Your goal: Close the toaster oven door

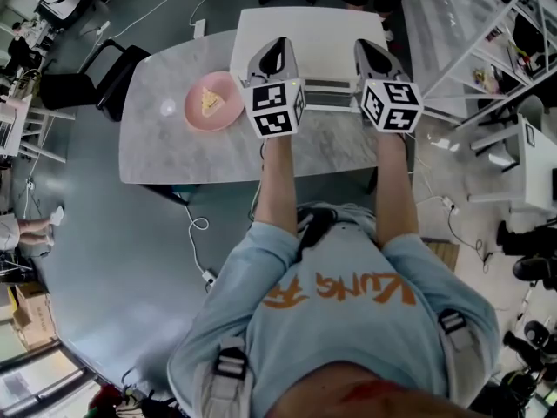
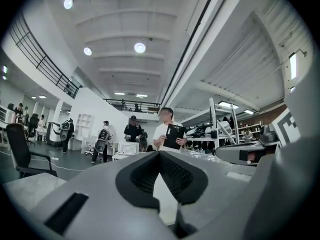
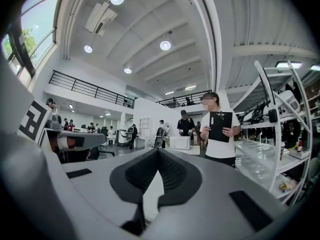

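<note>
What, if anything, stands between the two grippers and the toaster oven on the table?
Nothing visible does. The left gripper and right gripper, both shut and empty, hover right in front of the toaster oven. The pink plate sits further left on the table, clear of their path.
</note>
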Motion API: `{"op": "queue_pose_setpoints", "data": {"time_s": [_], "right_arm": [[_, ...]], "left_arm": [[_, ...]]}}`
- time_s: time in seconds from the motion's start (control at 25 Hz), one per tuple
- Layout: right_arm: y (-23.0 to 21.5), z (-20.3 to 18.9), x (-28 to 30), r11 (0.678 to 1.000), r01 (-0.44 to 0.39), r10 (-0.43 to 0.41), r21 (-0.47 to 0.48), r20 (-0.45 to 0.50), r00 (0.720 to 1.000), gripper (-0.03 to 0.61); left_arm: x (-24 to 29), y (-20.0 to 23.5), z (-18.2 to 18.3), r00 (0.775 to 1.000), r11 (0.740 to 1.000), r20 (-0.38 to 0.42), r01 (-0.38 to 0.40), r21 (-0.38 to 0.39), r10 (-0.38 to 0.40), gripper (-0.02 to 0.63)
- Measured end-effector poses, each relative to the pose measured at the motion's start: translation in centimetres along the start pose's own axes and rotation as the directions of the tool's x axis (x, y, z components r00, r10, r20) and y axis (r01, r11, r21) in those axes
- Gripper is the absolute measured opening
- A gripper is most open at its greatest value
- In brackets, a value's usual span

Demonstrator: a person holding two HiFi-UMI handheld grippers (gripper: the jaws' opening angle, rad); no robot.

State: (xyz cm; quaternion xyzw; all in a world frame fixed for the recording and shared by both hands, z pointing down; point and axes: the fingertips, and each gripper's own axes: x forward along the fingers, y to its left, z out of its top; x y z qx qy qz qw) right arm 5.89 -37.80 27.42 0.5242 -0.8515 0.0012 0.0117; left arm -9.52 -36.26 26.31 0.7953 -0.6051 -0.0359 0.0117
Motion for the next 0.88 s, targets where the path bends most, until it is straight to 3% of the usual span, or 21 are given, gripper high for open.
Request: {"op": "queue_pose_setpoints", "data": {"time_s": [0.88], "right_arm": [[0.6,0.3,-0.8,1.0,-0.001,0.001,-0.018,0.009,1.0,-0.003]], "left_arm": [[-1.3,0.7,-0.4,1.0,1.0,-0.021,-0.016,0.027,0.016,0.002]]}}
